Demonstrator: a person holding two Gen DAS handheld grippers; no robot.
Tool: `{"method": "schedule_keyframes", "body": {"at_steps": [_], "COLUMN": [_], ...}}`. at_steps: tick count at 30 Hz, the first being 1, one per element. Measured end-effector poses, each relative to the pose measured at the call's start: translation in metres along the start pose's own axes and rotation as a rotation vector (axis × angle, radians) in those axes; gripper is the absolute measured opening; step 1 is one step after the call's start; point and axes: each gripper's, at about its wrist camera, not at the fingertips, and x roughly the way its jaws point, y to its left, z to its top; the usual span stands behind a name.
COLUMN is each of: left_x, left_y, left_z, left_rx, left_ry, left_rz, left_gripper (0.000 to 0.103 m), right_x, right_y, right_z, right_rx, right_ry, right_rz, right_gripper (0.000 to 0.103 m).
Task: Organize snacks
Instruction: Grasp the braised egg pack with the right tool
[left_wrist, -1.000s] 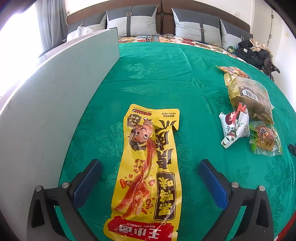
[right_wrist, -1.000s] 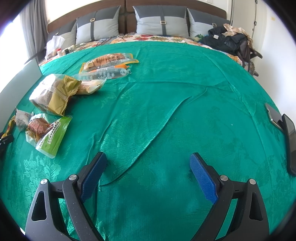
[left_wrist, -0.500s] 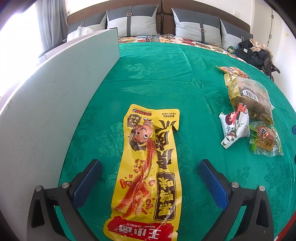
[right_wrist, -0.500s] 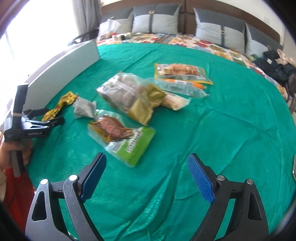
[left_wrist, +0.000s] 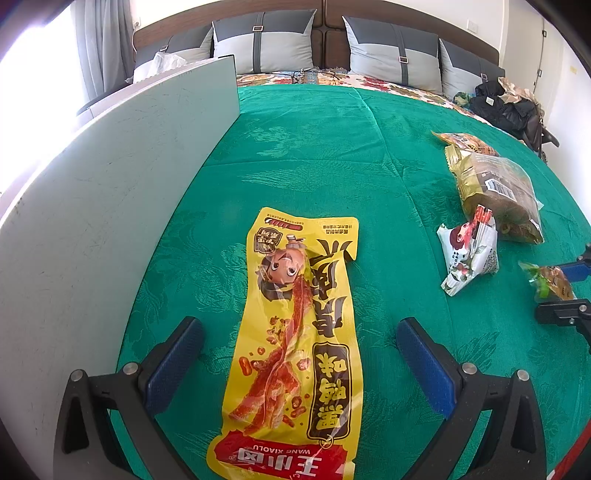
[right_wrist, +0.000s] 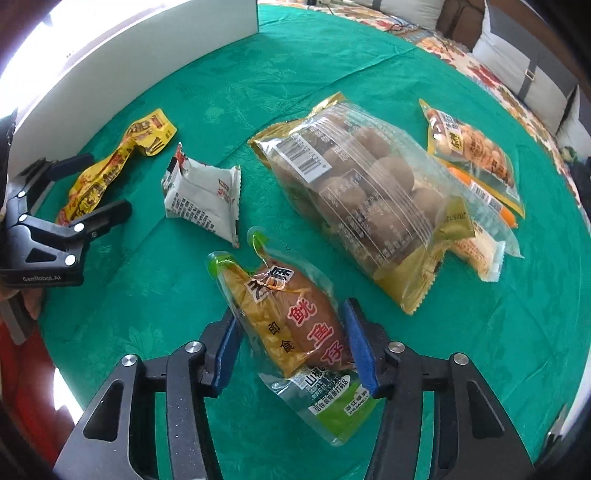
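Note:
A long yellow snack packet (left_wrist: 295, 343) lies on the green bedspread between the wide-open fingers of my left gripper (left_wrist: 299, 350); it also shows in the right wrist view (right_wrist: 110, 166). My right gripper (right_wrist: 291, 339) has its blue pads on both sides of a green and brown squid snack pouch (right_wrist: 295, 328), closing around it; the pouch still lies on the bed. The pouch also shows in the left wrist view (left_wrist: 550, 282), with the right gripper (left_wrist: 569, 291) around it. A small white packet (right_wrist: 201, 197) lies between the two.
A white board (left_wrist: 110, 206) stands along the left edge of the bed. A large clear bag of brown balls (right_wrist: 369, 188), an orange nut packet (right_wrist: 469, 147) and a sausage packet (right_wrist: 487, 221) lie to the right. Pillows (left_wrist: 262, 44) line the headboard.
My right gripper swung left across the bed, came down over the squid pouch, and its fingers have narrowed around it. My left gripper has not moved.

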Motion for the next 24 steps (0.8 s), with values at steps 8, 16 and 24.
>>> {"method": "schedule_keyframes", "body": {"at_steps": [8,16,24], "left_x": [0.0,0.0,0.001], "left_y": [0.0,0.0,0.0], "left_z": [0.0,-0.001,-0.001], "left_rx": [0.0,0.0,0.0], "left_ry": [0.0,0.0,-0.001], "left_rz": [0.0,0.0,0.0], "left_gripper": [0.103,0.103,0.103], "right_x": [-0.033,-0.057,-0.063], "right_y": [-0.125,-0.225,-0.195], "right_z": [-0.082,-0.12,-0.101], "right_rx": [0.65,0.882,0.768], "right_ry": [-0.061,-0.137,-0.087], "right_rz": [0.467,0.278,0.136], "right_gripper": [0.058,0.061,0.065]}}
